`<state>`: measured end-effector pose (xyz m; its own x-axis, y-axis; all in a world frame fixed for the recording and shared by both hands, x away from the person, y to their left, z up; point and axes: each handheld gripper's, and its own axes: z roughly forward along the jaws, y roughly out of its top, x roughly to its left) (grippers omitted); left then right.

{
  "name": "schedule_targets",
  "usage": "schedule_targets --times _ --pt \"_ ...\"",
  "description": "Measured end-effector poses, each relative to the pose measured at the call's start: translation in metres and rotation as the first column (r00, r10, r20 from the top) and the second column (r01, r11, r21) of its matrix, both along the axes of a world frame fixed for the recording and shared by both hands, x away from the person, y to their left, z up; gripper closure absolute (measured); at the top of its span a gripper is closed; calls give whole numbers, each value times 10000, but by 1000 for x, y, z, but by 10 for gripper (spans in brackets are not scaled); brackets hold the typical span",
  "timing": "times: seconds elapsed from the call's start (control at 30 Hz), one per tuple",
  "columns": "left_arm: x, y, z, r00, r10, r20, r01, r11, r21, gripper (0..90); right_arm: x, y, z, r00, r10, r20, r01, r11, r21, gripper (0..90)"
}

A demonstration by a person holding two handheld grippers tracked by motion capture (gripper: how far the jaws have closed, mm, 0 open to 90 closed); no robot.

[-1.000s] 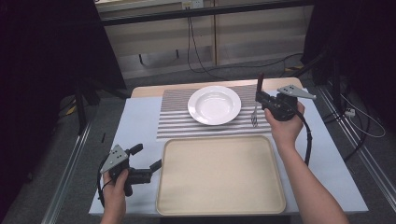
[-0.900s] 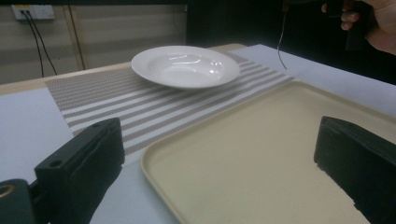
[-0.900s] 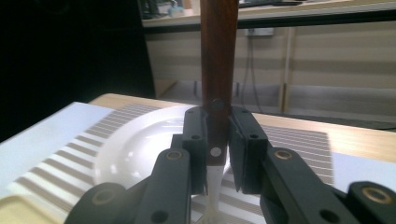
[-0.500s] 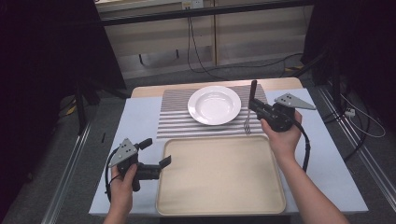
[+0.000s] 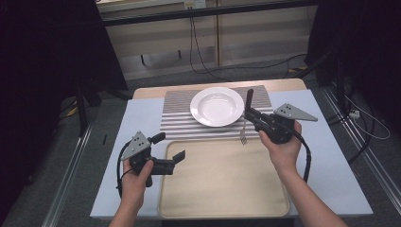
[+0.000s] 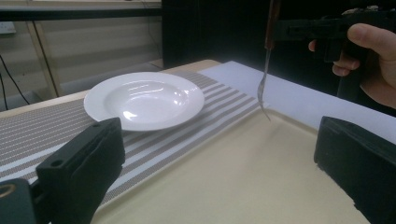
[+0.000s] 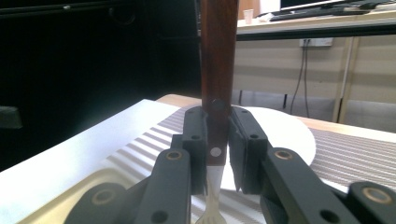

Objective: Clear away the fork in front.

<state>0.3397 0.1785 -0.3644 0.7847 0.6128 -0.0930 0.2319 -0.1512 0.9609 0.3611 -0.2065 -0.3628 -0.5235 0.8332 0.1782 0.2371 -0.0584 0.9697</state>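
Fork [image 5: 246, 118] with a dark wooden handle is hanging upright, tines down, over the far right edge of the beige tray [image 5: 222, 189], clamped by its handle between the closed jaws of the right tongs [image 5: 251, 115]. Left tongs [image 5: 176, 161] are hovering over the tray's near left corner, jaws spread wide and holding nothing. White plate [image 5: 216, 106] is sitting on the striped mat [image 5: 177, 120] at the desk's [image 5: 331, 156] far edge.

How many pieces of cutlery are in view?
1: a fork with a dark wooden handle, held upright, tines down, in the right gripper above the tray's far edge.
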Motion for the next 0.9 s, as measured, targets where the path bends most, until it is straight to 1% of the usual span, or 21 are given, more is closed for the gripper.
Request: schedule_targets --times 0.1,0.17,0.27,0.33,0.47,0.57,0.63,0.67,0.7,0.73,0.8,0.83,0.9 --pt "1 -5 3 10000 24 2 -24 10000 22 21 -4 4 -1 9998 168 79 -167 9998 -73 777" --pt "2 -8 5 9999 100 -1 -100 9999 58 19 -7 7 -2 9996 273 75 -273 9996 -16 776" --pt "4 -13 9 9997 244 21 -244 9997 -34 16 -10 12 -3 9991 416 80 -417 9991 72 777" --pt "5 -16 11 9997 263 -7 -263 9996 -84 16 -12 15 -3 9986 523 118 -523 9986 -17 777" --pt "8 -25 18 9995 320 -42 -320 9994 -106 17 -16 20 -4 9974 696 167 -696 9976 -38 776" --pt "10 -33 21 9997 218 -99 -220 9997 -129 21 -17 23 -6 9961 864 170 -865 9962 61 776" --pt "12 -40 24 9996 29 -280 -34 9999 -163 24 -18 25 -7 9960 877 144 -878 9961 59 776" --pt "13 -43 26 9995 -23 -311 21 10000 -65 26 -18 26 -8 9958 905 111 -906 9958 102 776" --pt "14 -46 27 9997 -5 -232 7 10000 49 26 -19 26 -9 9955 939 108 -940 9954 190 776" --pt "16 -49 30 9998 34 -190 -33 10000 42 27 -19 27 -10 9952 977 85 -978 9950 209 776" --pt "18 -53 32 9996 34 -270 -37 9999 -117 30 -20 30 -11 9947 1020 109 -1022 9946 197 776" --pt "19 -55 33 9996 64 -265 -67 9999 -113 30 -21 30 -11 9941 1073 129 -1076 9940 213 776" --pt "20 -59 36 9998 59 -170 -59 10000 13 40 -22 32 -11 9933 1149 141 -1153 9930 269 776"
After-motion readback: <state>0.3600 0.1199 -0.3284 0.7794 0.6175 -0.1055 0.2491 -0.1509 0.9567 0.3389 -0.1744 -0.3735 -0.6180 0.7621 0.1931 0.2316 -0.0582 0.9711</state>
